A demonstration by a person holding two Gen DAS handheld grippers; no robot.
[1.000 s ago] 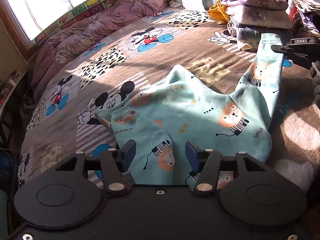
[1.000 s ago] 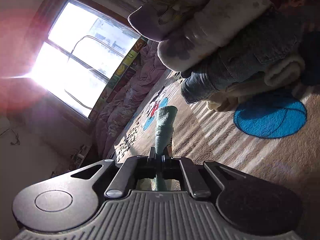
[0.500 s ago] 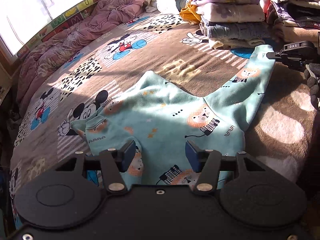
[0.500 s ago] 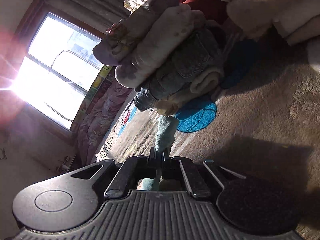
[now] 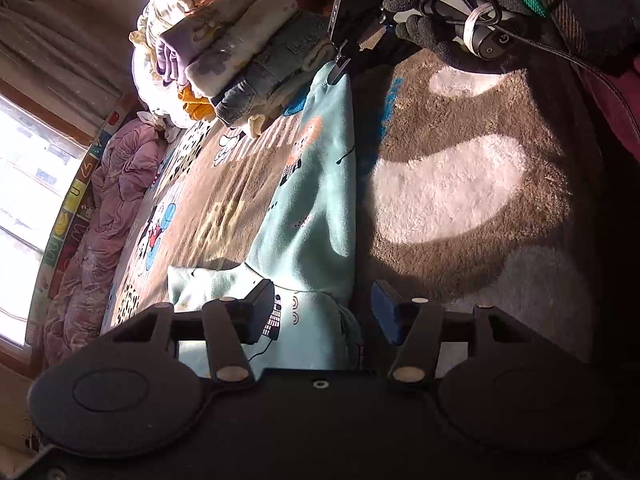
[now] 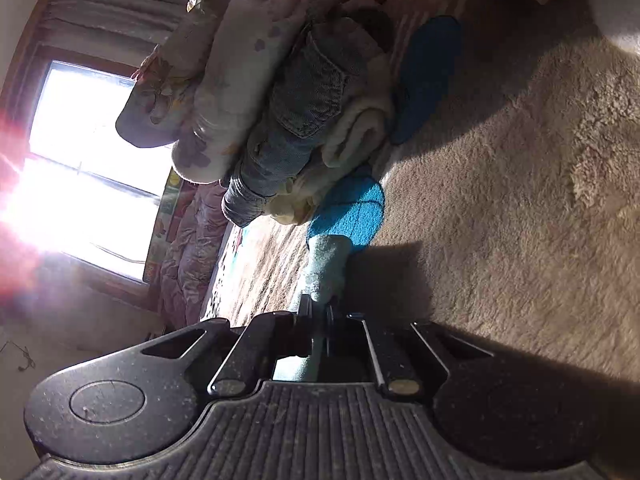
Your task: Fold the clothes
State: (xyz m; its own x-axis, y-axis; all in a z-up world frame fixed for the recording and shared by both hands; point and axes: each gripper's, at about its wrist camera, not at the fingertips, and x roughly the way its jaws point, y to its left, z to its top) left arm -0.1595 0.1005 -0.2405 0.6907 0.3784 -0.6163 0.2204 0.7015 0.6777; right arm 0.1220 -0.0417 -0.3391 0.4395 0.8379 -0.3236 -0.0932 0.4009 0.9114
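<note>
Two grippers are on one teal top [image 5: 316, 200], which lies spread on the bed blanket [image 5: 460, 184]. The right gripper [image 6: 319, 314] has its fingers pinched on the cuff of one sleeve [image 6: 326, 264], the cloth poking out just beyond the tips and the jaws only starting to ease apart; in the left view that same gripper [image 5: 340, 68] sits at the far end of the sleeve, just beside the stack of folded clothes [image 5: 248, 56]. The left gripper [image 5: 324, 312] has its fingers standing about half apart with nothing clamped: the body of the top lies between and under them, the left pad [image 5: 260, 312] over the cloth, the right pad [image 5: 386, 316] just past the garment's edge. Compared with a second ago, the left view has rolled well over and dropped closer to the fabric, so the hem region that was ahead of the fingers is now right between them, and the sleeve runs straight away from the fingertips toward the right gripper. That suggests the sleeve has been drawn out taut and the left hand is lining up for a grip on the body, the likely start of folding the sleeve inward.
</note>
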